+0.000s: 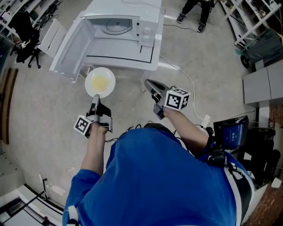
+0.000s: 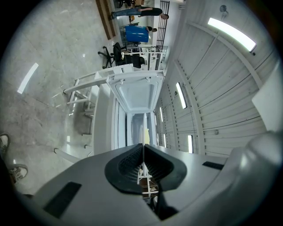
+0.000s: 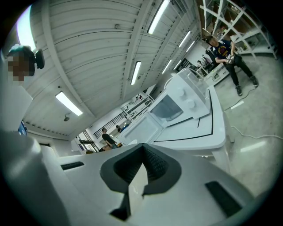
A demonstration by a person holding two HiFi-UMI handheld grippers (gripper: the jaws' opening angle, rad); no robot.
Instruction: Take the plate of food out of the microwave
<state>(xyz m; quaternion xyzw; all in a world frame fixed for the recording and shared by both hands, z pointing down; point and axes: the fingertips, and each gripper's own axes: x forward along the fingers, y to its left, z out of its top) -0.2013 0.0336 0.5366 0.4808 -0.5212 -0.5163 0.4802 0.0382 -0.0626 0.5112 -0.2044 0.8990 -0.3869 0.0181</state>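
Note:
The white plate (image 1: pixel 100 82) with yellow food on it hangs in the air just in front of the white microwave (image 1: pixel 119 31), outside the cavity. The microwave door (image 1: pixel 70 46) stands open to the left. My left gripper (image 1: pixel 95 98) is shut on the plate's near rim. In the left gripper view the plate (image 2: pixel 145 132) shows edge-on as a thin line clamped in the left gripper (image 2: pixel 143 148). My right gripper (image 1: pixel 148 82) hovers to the right of the plate, shut and holding nothing. In the right gripper view the right gripper (image 3: pixel 142 148) points toward the microwave (image 3: pixel 177 106).
The microwave sits on a low white table (image 1: pixel 132 62). A white cable (image 1: pixel 185 79) runs over the floor at its right. A person (image 1: pixel 194 11) stands beyond the table by shelving. Black chairs (image 1: pixel 24 31) are at the far left, a dark cart (image 1: pixel 230 132) at the right.

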